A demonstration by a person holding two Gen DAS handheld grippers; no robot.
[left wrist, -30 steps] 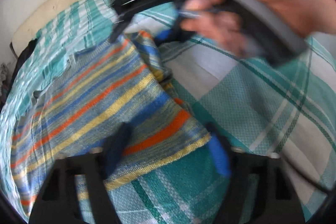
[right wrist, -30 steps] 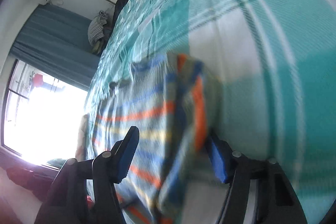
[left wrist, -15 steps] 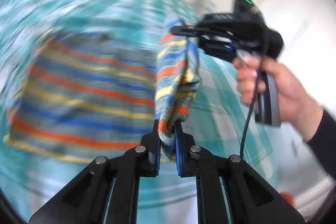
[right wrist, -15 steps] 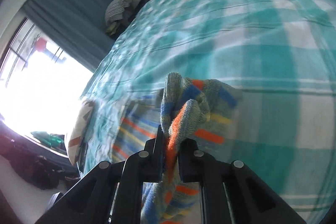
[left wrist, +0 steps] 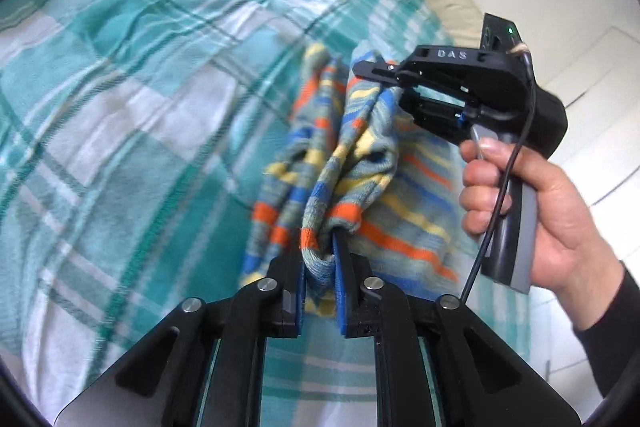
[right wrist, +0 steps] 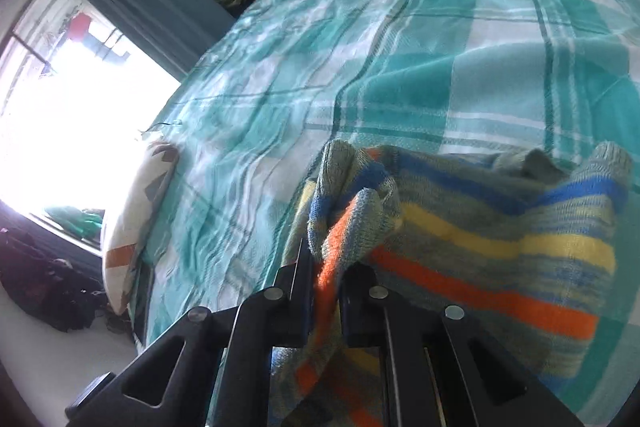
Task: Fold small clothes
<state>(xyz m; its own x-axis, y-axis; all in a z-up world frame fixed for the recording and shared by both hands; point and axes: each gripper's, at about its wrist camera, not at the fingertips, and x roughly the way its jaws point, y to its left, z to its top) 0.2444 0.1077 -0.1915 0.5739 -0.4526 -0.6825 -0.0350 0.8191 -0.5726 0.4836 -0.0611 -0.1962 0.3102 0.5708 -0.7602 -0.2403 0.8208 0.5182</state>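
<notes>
The striped knit (left wrist: 352, 163) hangs bunched between the two grippers, lifted clear of the bed (left wrist: 120, 87) along its upper edge while its lower part trails down onto the checked blanket toward the bed's right side. The left gripper (left wrist: 322, 291) has its jaws clenched on a wad of the hem, the cloth squeezed between the blue pads (left wrist: 340, 291); the right gripper (left wrist: 380, 75), seen here in the person's right hand (left wrist: 532, 211), grips another bunch of the same edge, and its own camera shows the orange-striped fabric pinched tight in it (right wrist: 324, 291). The fold looks only just begun, I'd say: the garment is crumpled rather than stretched. To do it well, the two grips should draw apart until the held edge goes taut and straight, then carry it across evenly so it lands square on the far edge. The knit is soft and heavy-looking, so it will likely sag in the middle; lowering slowly, both ends level, should keep creases out. A pillow (right wrist: 136, 219) lies well off at the bed's edge.
</notes>
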